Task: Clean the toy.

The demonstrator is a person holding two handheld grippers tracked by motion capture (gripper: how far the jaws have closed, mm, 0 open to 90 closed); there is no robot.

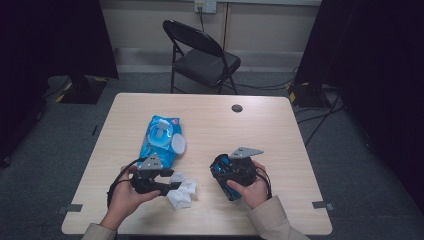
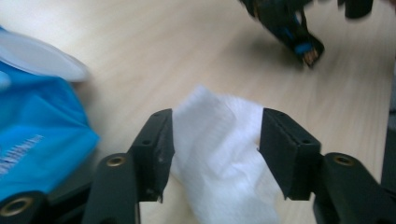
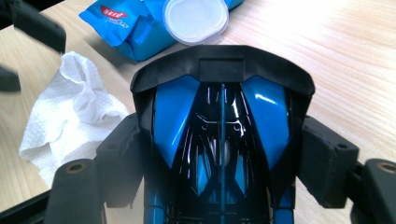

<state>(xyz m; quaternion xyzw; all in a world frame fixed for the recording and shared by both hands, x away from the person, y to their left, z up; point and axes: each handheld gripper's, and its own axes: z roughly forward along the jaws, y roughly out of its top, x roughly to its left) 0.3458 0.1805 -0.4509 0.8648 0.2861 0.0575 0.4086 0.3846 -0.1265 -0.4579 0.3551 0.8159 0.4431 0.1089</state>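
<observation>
My left gripper (image 2: pixel 215 154) stood open astride wipe (image 2: pixel 219 154), pads not pressing. Wipe lay on table (image 1: pixel 260 125) beside wipes pack (image 1: pixel 161 140): soft, light, limp; pinch raised fold. Right gripper (image 3: pixel 219 158) clamped toy car (image 3: pixel 219 140), rigid, glossy.

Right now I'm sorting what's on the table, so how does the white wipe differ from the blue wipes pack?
The wipe is white, crumpled and loose; the wipes pack is blue, printed and lies flat. The wipe sits between the left gripper jaws; the pack lies untouched, its round lid flipped open. Both rest on the table.
</observation>
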